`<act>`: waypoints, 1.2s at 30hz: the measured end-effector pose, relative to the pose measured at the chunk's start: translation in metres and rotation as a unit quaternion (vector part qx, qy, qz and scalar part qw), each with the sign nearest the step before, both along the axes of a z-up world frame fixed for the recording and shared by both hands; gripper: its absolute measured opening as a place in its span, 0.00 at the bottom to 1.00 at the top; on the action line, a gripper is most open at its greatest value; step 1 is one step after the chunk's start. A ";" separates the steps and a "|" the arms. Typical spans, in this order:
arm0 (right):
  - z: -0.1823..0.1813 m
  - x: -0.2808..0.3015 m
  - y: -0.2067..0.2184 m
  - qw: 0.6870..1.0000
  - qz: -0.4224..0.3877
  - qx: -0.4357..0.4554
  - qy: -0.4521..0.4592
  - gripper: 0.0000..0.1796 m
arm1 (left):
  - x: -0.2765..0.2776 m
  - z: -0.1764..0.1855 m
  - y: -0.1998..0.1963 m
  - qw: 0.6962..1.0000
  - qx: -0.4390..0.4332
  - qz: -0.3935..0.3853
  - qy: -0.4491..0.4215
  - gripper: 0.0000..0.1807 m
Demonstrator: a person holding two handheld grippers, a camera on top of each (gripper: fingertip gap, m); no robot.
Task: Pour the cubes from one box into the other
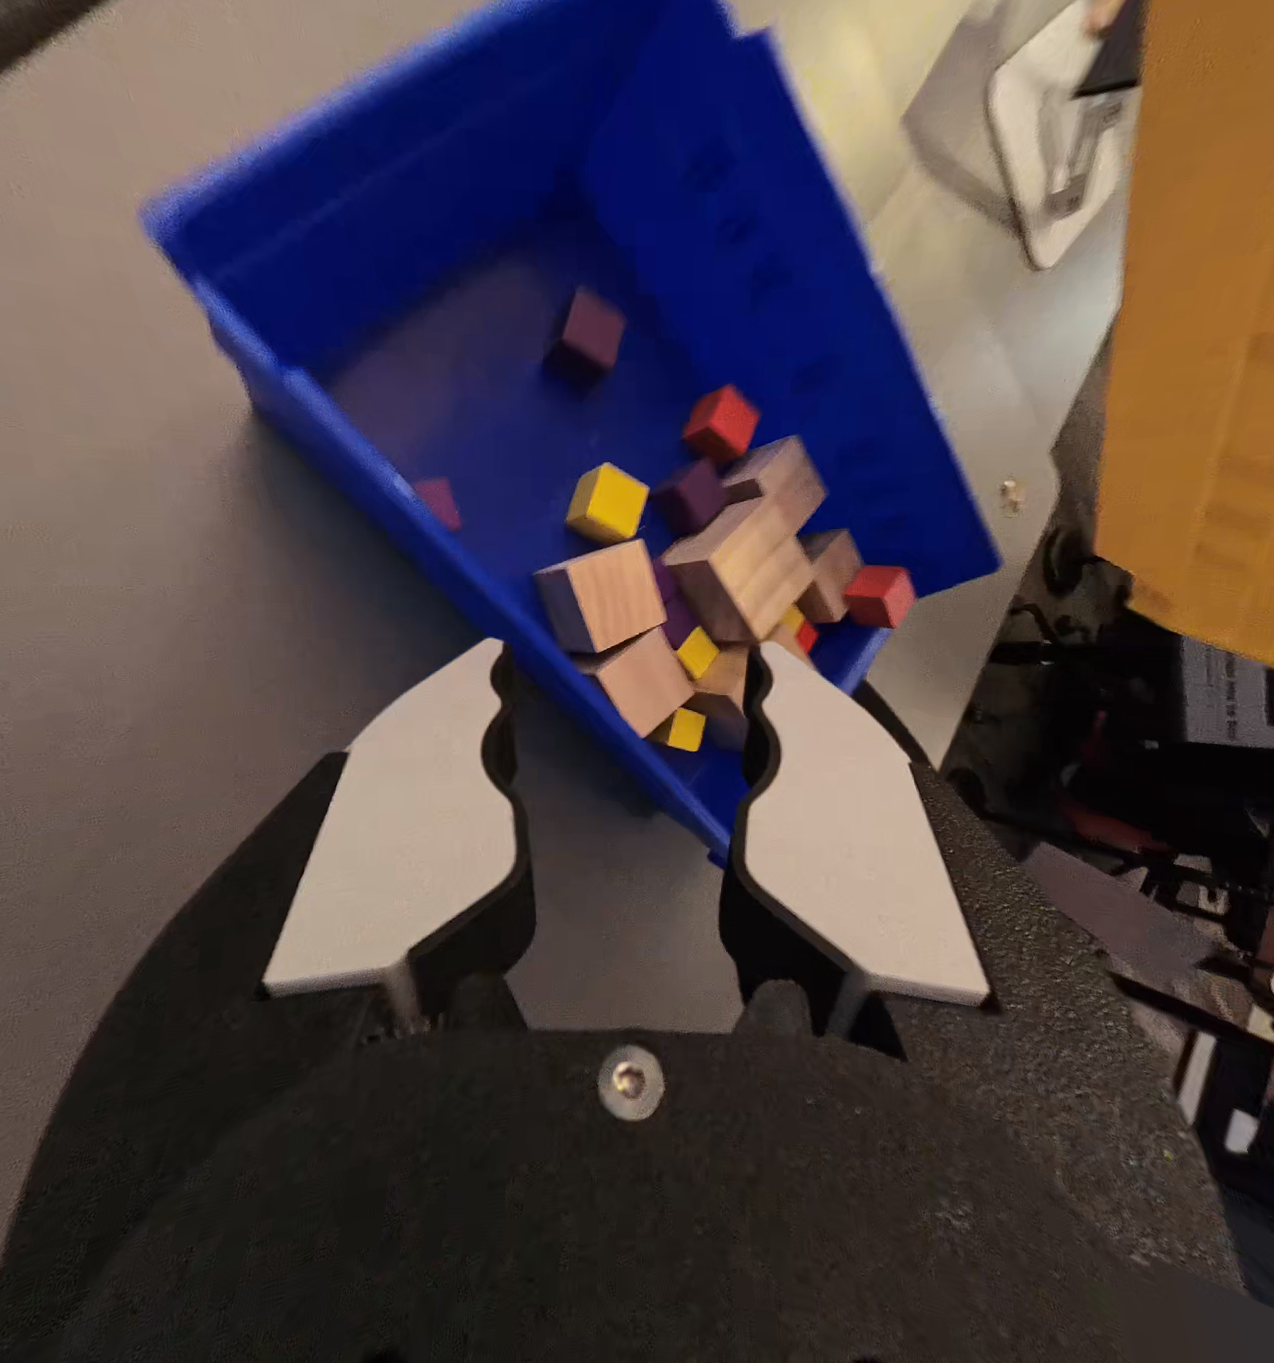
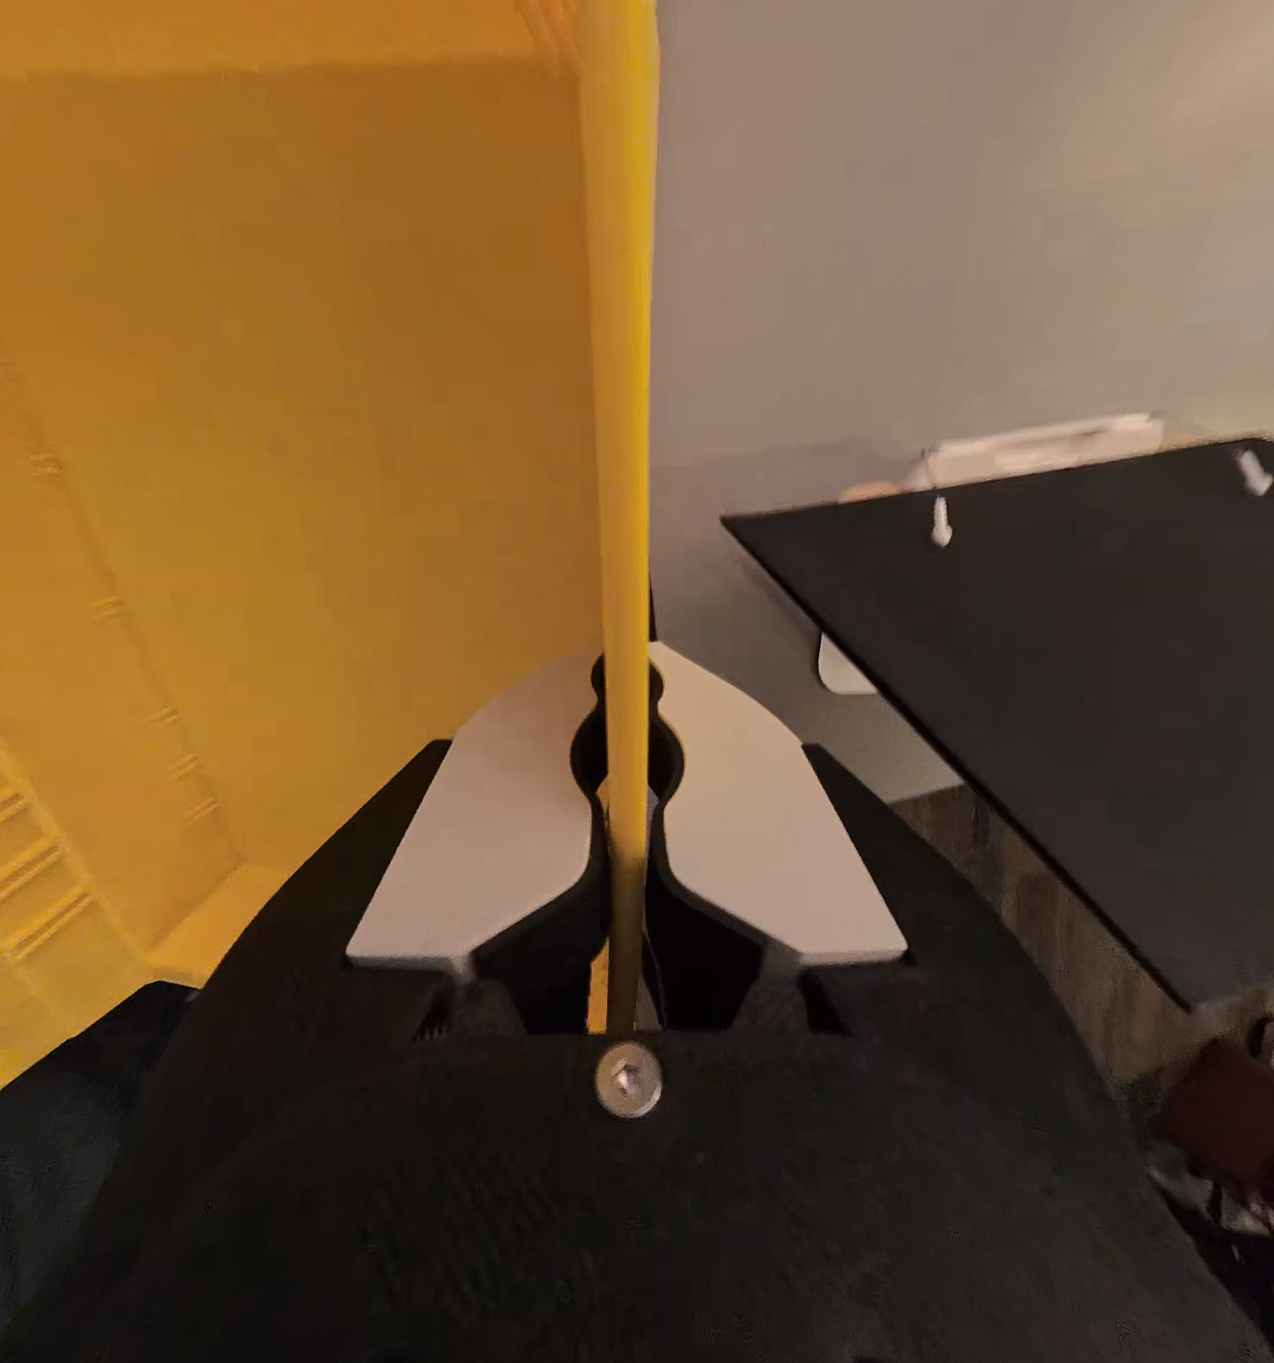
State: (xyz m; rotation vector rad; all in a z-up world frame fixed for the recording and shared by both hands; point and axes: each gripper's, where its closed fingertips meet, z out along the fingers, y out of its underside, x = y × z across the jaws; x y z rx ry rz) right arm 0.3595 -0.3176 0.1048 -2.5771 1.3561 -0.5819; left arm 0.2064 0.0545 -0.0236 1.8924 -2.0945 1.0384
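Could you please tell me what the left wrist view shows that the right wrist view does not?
Only the left wrist view shows the blue box holding wooden and coloured cubes, with the left tongs open at its near wall. Only the right wrist view shows the right tongs shut on a yellow wall edge, and a black panel. Both show the yellow box.

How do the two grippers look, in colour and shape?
Both look alike. The left gripper and right gripper have a rough black body, one silver screw at its centre, and two flat pale grey fingers with wavy black inner edges.
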 end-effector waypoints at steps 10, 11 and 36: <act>-0.112 0.003 -0.045 0.990 -0.058 0.014 0.127 0.03 | -0.007 -0.079 0.000 0.988 0.082 0.020 0.133 0.40; -0.122 0.003 -0.044 0.988 -0.060 0.016 0.140 0.03 | -0.010 -0.081 -0.007 0.986 0.065 0.013 0.153 0.38; -0.236 -0.010 0.138 0.966 0.011 0.100 0.238 0.03 | -0.140 -0.086 0.204 0.966 0.071 0.131 0.213 0.08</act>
